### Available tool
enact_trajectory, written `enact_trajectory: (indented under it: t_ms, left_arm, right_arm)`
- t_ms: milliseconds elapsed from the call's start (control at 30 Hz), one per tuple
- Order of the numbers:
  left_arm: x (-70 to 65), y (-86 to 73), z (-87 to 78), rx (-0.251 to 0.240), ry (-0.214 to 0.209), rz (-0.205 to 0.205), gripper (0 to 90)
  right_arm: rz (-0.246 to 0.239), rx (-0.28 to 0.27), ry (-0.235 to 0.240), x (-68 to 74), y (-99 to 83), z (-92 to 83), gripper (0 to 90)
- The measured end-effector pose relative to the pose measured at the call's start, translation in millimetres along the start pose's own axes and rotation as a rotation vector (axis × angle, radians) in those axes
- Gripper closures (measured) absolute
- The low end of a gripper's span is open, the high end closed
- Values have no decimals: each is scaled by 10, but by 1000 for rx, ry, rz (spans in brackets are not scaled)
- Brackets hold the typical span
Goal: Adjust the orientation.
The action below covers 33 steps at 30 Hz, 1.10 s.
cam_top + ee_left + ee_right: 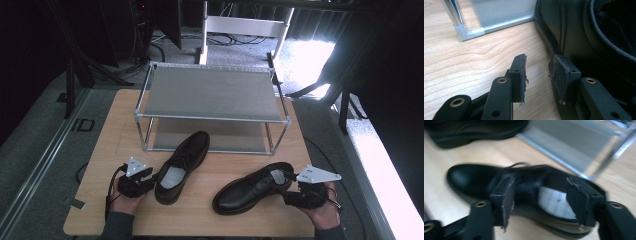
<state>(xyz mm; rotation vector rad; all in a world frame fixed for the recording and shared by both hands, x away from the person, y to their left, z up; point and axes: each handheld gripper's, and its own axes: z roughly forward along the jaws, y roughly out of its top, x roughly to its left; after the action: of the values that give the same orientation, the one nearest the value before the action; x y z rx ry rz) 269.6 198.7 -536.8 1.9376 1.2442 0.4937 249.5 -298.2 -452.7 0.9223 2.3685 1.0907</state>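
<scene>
Two black leather shoes lie on the wooden table (115,145), both on the near side of the two-tier metal rack (212,95).

High view: the left shoe (182,165) sits just before the rack's lower shelf, toe toward the rack. The right shoe (252,189) lies farther from the rack, toe turned leftward. The left gripper (142,181) is beside the left shoe's heel; the right gripper (292,192) is at the right shoe's heel. Both rack shelves are bare.

Left gripper view: the left gripper (537,76) has its jaws parted, nothing between them. One pad touches or nearly touches the left shoe's (574,32) outer side; the other stands over bare table. The rack's corner (464,33) is beyond.

Right gripper view: blurred. The right gripper (540,200) is spread wide, its jaws either side of the right shoe's (474,180) heel opening and not closed on it. The rack's lower shelf lies beyond.

Risks, as judged: the left gripper, standing outside the shoe wall, could shove the shoe sideways rather than grip it. The right gripper could pinch only soft collar leather, so the shoe might sag or slip when lifted. Worn, frayed pads on both reduce hold.
</scene>
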Motion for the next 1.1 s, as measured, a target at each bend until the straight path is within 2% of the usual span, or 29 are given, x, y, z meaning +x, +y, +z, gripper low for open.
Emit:
enact_trajectory:
  t_ms: [100, 233, 333, 433, 500, 567, 600, 667, 700, 767, 800, 933, 967, 1000, 1033, 1067, 1100]
  left_arm:
    - [0, 0, 1, 1, 1, 0, 625]
    - [0, -1, 1, 1, 1, -1, 625]
    - [0, 0, 1, 0, 0, 0, 625]
    - [5, 1, 8, 2, -4, -3, 625]
    - [4, 6, 22, 5, -5, 0, 627]
    - [-8, 11, 45, 14, 2, 2, 641]
    - [-14, 14, 55, 19, 7, 5, 649]
    - [-22, 17, 65, 21, 11, 6, 658]
    - [-22, 17, 65, 21, 11, 6, 658]
    - [-19, 13, 66, 22, 8, -2, 661]
    - [-20, 12, 66, 22, 8, -2, 661]
    - [-23, 11, 66, 22, 8, -2, 666]
    - [-25, 11, 66, 21, 8, -2, 667]
    - [-25, 11, 66, 22, 6, -3, 669]
    - [-26, 11, 66, 21, 5, -3, 671]
    - [-26, 11, 66, 21, 5, -3, 675]
    - [-29, 11, 66, 21, 5, -3, 675]
  right_arm:
    - [-55, 49, 52, 49, -27, 52, 336]
    - [-96, 78, 81, 66, -42, 177, 290]
    - [-107, 107, 88, 42, -46, 288, 266]
    - [-87, 134, 109, -12, -61, 405, 265]
    - [-76, 118, 179, -41, -65, 439, 378]
    - [-102, 96, 183, -18, -58, 432, 421]
    - [-98, 79, 185, -22, -58, 419, 490]
    - [-13, 32, 251, -105, -62, 380, 625]
    - [-13, 32, 251, -105, -62, 380, 625]
    - [32, -18, 329, -132, -76, 360, 730]
    - [32, -28, 342, -120, -69, 355, 751]
    - [31, -55, 322, -72, -18, 343, 796]
    - [44, -73, 272, -81, 22, 339, 811]
    - [60, -91, 242, -100, 39, 336, 813]
    - [91, -114, 220, -135, 56, 336, 817]
    - [91, -114, 220, -135, 56, 336, 817]
    - [128, -136, 202, -176, 72, 336, 818]
